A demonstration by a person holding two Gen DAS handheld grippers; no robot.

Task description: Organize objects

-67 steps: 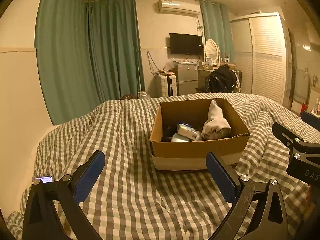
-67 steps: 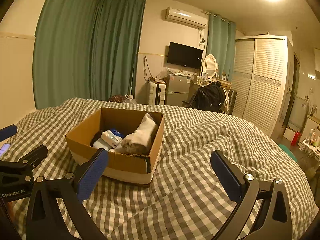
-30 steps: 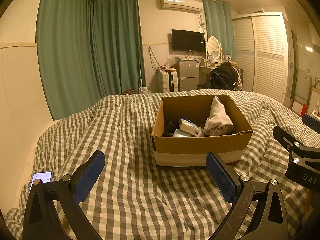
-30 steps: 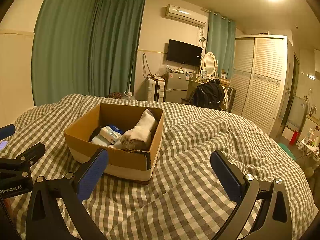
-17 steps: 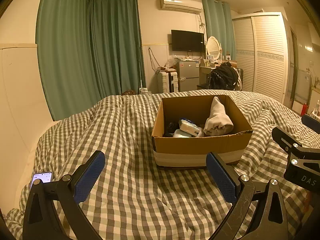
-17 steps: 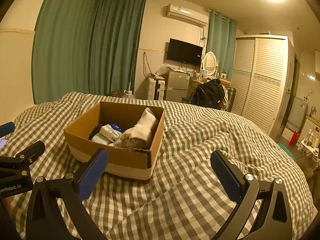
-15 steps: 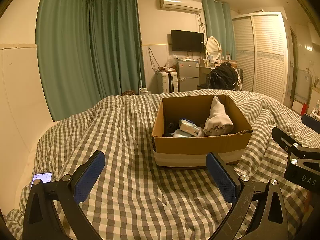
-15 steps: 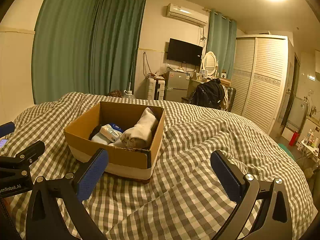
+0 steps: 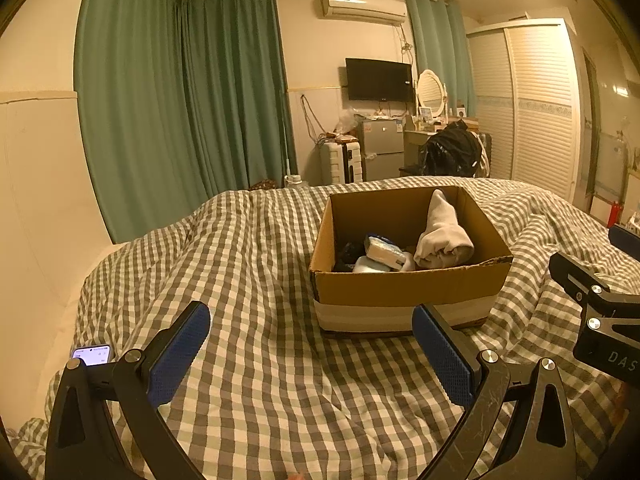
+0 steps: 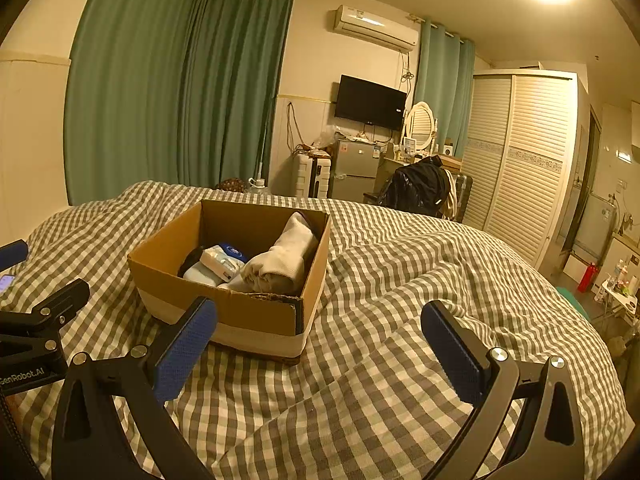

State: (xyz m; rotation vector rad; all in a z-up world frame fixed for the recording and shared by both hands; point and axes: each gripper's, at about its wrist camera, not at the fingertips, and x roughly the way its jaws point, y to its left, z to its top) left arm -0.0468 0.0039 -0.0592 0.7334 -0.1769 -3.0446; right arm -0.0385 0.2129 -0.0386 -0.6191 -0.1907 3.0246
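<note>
An open cardboard box (image 9: 404, 284) (image 10: 256, 312) sits on the checked bed cover. Inside lie a rolled white cloth (image 9: 442, 232) (image 10: 286, 256), a white and blue packet (image 9: 385, 254) (image 10: 222, 262) and a dark item (image 9: 347, 252). My left gripper (image 9: 310, 350) is open and empty, above the cover just short of the box. My right gripper (image 10: 320, 344) is open and empty, in front of the box's right corner. Each gripper shows at the edge of the other's view.
A lit phone (image 9: 91, 355) lies on the cover at the near left. Green curtains, a wall TV (image 9: 379, 79), a small fridge, a chair with a black bag (image 10: 418, 188) and a louvred wardrobe (image 10: 524, 152) stand beyond the bed.
Both views have shifted slightly; the box now sits a little lower and nearer than 2 s ago. Both grippers stay open and empty.
</note>
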